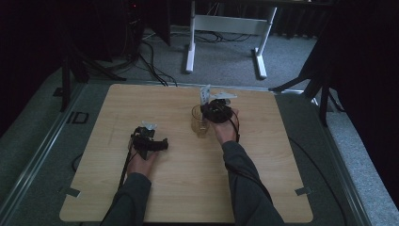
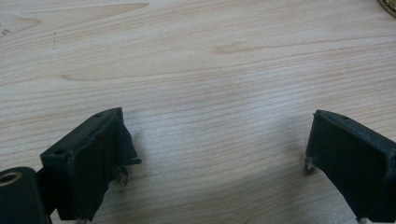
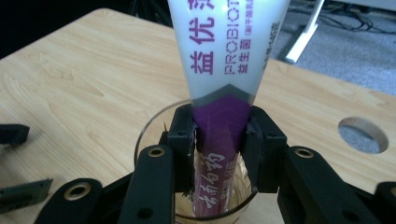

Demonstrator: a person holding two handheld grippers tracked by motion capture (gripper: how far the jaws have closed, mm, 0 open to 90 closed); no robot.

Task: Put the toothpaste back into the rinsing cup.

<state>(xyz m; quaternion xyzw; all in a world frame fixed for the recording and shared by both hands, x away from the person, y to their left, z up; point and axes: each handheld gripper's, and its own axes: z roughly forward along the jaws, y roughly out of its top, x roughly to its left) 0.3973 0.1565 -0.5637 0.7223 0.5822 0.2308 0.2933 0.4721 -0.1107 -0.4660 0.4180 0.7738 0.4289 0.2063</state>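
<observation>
— High view first, from the left: what is the left gripper (image 1: pixel 149 142) doing?

— Resting low on the bench (image 1: pixel 141 197), well apart from the work. In the left gripper view its jaws stand wide apart with bare wood between them, so it has no part in this step.

— And moving right?

— A clear glass (image 1: pixel 200 123) stands near the middle of the bench, and the right gripper (image 1: pixel 214 107) is right beside it. In the right gripper view the jaws are clamped on the purple lower part of a white toothpaste tube (image 3: pixel 219 70), whose bottom end already sits inside the glass (image 3: pixel 154 126).

— So nearly finished?

— I'd judge so. The tube is upright in the glass but not released; what remains is opening the jaws and drawing the gripper clear without tipping the glass.
</observation>
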